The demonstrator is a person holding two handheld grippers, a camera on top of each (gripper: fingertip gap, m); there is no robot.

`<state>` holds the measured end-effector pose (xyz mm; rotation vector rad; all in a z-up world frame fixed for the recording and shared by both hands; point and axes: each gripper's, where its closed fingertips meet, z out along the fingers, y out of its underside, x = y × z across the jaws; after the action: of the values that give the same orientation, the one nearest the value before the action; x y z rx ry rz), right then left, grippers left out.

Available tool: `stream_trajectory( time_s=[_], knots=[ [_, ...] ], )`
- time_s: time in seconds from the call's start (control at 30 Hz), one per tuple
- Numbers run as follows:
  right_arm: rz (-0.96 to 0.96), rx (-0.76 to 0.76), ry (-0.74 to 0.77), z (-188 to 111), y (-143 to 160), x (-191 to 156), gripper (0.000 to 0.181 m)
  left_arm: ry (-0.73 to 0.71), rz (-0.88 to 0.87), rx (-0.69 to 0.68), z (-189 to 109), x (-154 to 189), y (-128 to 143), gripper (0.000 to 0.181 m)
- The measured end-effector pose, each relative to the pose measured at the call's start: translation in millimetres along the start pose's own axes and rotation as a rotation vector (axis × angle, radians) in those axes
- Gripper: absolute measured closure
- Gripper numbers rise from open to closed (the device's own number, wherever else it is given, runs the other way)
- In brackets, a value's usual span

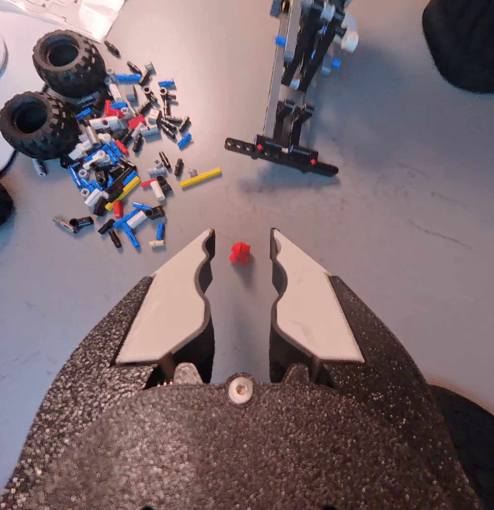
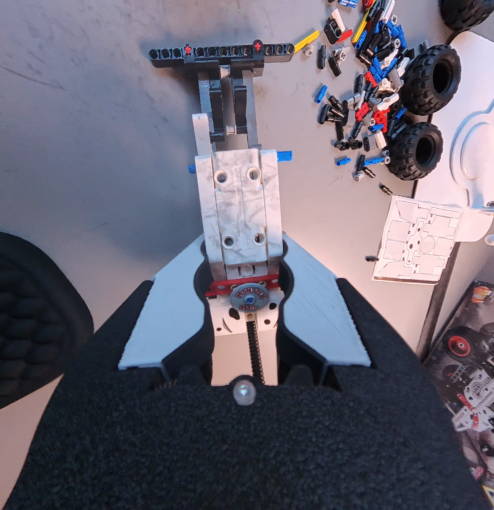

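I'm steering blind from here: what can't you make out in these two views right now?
- Left wrist view: top of the brick assembly is blurred and cut off by the upper edge.
- Left wrist view: whether the red piece touches the left gripper fingers; a gap shows on both sides.
- Right wrist view: assembly's lower end, hidden inside the right gripper.
- Both views: small parts in the pile too small to identify.

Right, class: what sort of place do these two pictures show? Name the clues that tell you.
Probably a hobby or lab workbench: a grey tabletop strewn with loose building-set pieces and black tyres, a sticker sheet, and a half-built model clamped in the right tool.
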<state>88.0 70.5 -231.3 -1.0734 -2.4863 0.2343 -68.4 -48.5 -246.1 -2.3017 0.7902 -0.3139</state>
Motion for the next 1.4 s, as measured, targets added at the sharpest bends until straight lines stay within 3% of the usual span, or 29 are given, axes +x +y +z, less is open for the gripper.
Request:
stream_trajectory(
  time_s=[0.07, 0.13, 0.23, 0.3, 0.4, 0.47, 0.57, 0.7, 0.83, 1.1, 1.17, 1.27, 1.33, 1.4],
  knots=[
    [-0.018, -0.01, -0.001, 1.1, -0.7, 1.9, 0.135, -0.053, 0.04, -0.044, 6.8, -3.9, 14.3, 0.146],
    [-0.021, -0.012, 0.038, 1.3, -2.2, 7.7, 0.13, -0.063, 0.056, -0.071, 13.6, -4.4, 23.5, 0.166],
    [0.039, 0.074, 0.077, -8.5, -14.6, 9.3, 0.116, -0.08, 0.043, 0.003, 8.4, -9.0, 15.5, 0.173],
    [0.069, 0.214, 0.138, -23.7, -34.5, 11.4, 0.115, 0.015, -0.019, 0.192, -7.3, 2.7, -10.8, 0.173],
    [0.109, 0.477, 0.252, -52.2, -74.6, 11.8, 0.117, 0.308, -0.095, 0.607, -56.3, 39.6, -65.8, 0.173],
    [0.101, 0.64, 0.354, -70.7, -103.8, 7.7, 0.121, 0.489, -0.107, 0.812, -90.6, 62.3, -89.5, 0.173],
    [0.053, 0.858, 0.461, -94.4, -149.6, -11.6, 0.125, 0.655, -0.105, 0.978, -120.2, 86.5, -109.2, 0.173],
    [-0.014, 1.014, 0.571, -110.1, -189.3, -31.7, 0.129, 0.733, -0.131, 1.06, -126.4, 103.4, -123.1, 0.173],
    [-0.125, 0.995, 0.721, -114.7, -198.3, -38.5, 0.137, 0.772, -0.168, 1.074, -118.4, 115.3, -127.9, 0.173],
    [-0.266, 0.922, 0.83, -109.3, -201.1, -51.3, 0.165, 0.836, -0.193, 1.056, -105.7, 129.8, -129.3, 0.173],
    [-0.269, 0.903, 0.812, -106.2, -198.0, -50.8, 0.165, 0.811, -0.189, 1.041, -101.5, 128.2, -127.9, 0.173],
    [-0.325, 0.829, 0.924, -105.9, -186.7, -41.2, 0.166, 0.709, -0.215, 1.014, -94.9, 113.9, -126.7, 0.175],
    [-0.412, 0.727, 1.029, -102.8, -178.7, -34.8, 0.165, 0.646, -0.28, 0.949, -84.6, 101.0, -123.1, 0.162],
    [-0.528, 0.619, 1.12, -93.6, -174.8, -31.3, 0.165, 0.676, -0.358, 0.918, -80.0, 98.1, -122.5, 0.148]
  ],
)
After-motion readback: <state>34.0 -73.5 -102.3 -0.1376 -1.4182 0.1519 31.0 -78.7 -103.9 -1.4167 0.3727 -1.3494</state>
